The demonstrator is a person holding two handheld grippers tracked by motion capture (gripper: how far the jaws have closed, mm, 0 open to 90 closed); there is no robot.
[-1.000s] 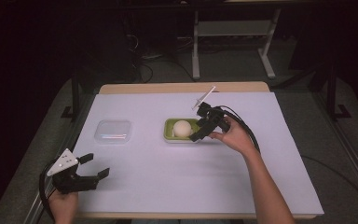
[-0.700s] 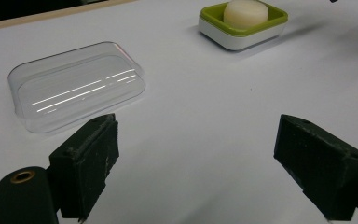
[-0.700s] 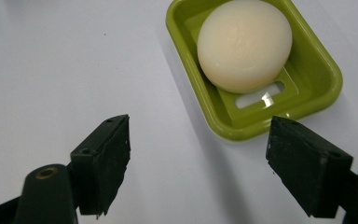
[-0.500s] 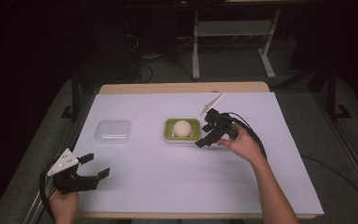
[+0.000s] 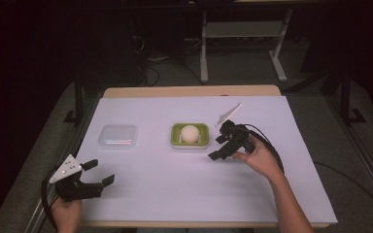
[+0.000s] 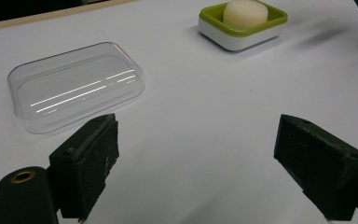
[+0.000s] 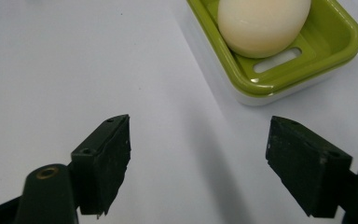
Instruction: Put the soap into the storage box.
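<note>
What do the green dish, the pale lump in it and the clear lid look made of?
Green dish: glossy moulded plastic, slotted, on a white base. Pale lump: matte, waxy, probably soap. Clear lid: transparent glossy plastic, with light streaks reflected.

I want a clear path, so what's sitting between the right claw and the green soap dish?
Nothing. In the right gripper view, bare white table cover lies between the open right claw and the soap dish. The high view agrees.
</note>
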